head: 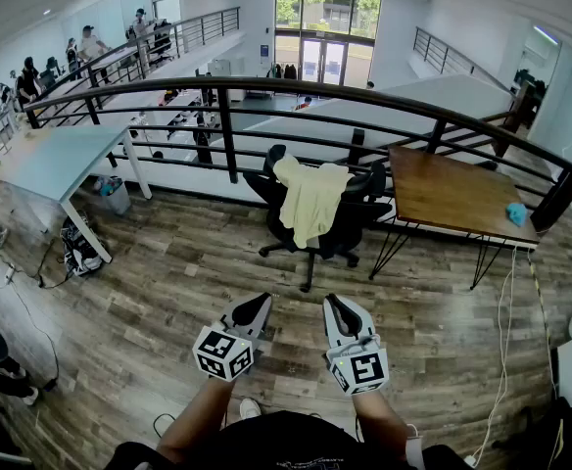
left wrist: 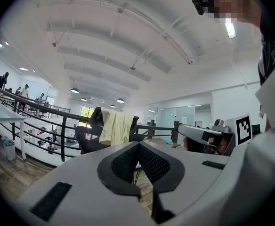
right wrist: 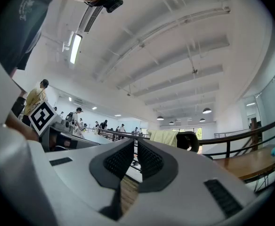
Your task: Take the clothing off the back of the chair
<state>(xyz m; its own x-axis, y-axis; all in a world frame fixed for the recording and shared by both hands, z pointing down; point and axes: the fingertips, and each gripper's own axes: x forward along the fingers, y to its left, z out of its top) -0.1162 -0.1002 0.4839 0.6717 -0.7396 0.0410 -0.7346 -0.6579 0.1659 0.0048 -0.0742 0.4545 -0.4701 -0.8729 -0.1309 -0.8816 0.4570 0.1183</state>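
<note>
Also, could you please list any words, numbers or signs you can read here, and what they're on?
None can be read.
Blue sign beside the glass doors: too small.
Print on the dark shirt: blurred.
Marker cubes: square patterns only, no letters.
</note>
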